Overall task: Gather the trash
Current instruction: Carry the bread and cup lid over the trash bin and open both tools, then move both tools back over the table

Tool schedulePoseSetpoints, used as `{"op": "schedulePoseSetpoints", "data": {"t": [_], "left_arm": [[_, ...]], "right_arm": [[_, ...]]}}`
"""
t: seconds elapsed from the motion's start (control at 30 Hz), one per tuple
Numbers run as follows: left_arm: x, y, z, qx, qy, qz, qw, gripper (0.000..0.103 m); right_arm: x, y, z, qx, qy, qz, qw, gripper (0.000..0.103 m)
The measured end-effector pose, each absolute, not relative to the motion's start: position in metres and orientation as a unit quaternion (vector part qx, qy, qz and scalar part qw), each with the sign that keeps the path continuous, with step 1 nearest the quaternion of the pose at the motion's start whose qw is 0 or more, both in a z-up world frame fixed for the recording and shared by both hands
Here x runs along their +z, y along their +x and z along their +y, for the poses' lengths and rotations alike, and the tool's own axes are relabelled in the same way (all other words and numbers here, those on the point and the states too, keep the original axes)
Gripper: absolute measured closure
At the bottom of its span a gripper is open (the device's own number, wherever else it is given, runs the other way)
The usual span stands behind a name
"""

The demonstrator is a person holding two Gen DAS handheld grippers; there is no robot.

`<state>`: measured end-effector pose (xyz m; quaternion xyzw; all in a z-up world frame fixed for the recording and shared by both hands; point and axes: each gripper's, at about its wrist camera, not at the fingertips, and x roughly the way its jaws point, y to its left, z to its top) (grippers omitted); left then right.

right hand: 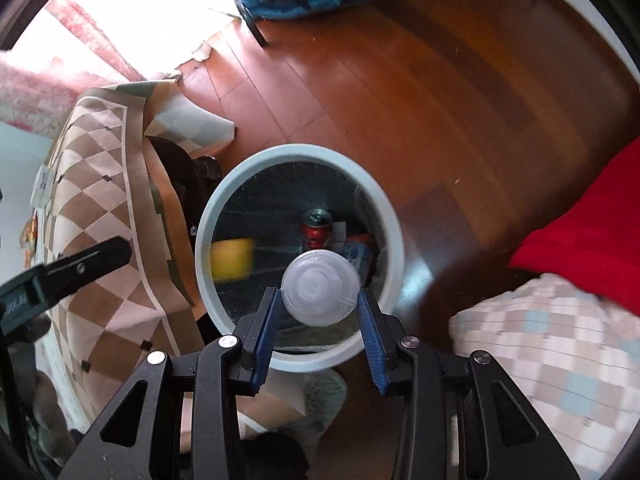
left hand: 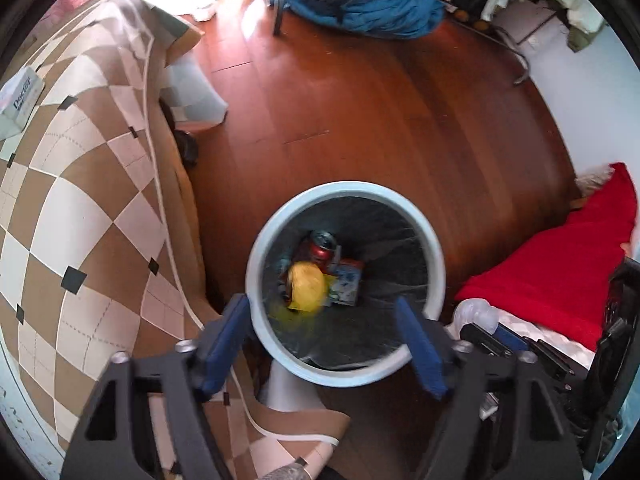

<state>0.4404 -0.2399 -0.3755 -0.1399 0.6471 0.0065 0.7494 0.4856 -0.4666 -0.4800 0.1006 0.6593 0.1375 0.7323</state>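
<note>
Beside bin (right hand: 208, 216) — checked tablecloth (right hand: 100, 200), red blanket (right hand: 592, 240).

The bin (left hand: 346, 376) stands on the floor (left hand: 380, 112) just right of the table (left hand: 80, 200). A can (left hand: 322, 245) and a carton (left hand: 346, 282) lie inside it. Both grippers hang over its rim, the right gripper (right hand: 319, 298) around a cup (right hand: 319, 288).

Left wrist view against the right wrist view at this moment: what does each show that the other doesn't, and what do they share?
Only the left wrist view shows the left gripper open and empty over the bin, with a white printed box on the tablecloth. Only the right wrist view shows the right gripper shut on a clear plastic cup. Both show the white-rimmed bin, a blurred yellow item inside its rim, a red can at the bottom, the checked tablecloth and red fabric.
</note>
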Motion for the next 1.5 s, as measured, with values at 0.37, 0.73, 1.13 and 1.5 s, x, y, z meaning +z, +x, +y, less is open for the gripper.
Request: {"op": "schedulePoseSetpoints", "data": {"t": [0.37,0.73,1.13,1.5], "left_arm": [[-0.376,0.414,-0.237,0.049,-0.071,0.642,0.762,0.002],[-0.329,0.387,-0.241,0.051,-0.063,0.615,0.784,0.001],[-0.254,0.343,-0.236,0.043,-0.068,0.566,0.821,0.001],[-0.175,0.313,-0.208,0.054,-0.069,0.502,0.861,0.001]], "right_arm": [[-0.486,0.48,-0.463,0.118,0.086,0.672,0.726,0.0],[-0.426,0.458,-0.472,0.099,0.062,0.646,0.754,0.0],[-0.341,0.411,-0.477,0.112,0.057,0.608,0.784,0.0],[-0.244,0.385,-0.449,0.151,0.087,0.553,0.815,0.0]]}}
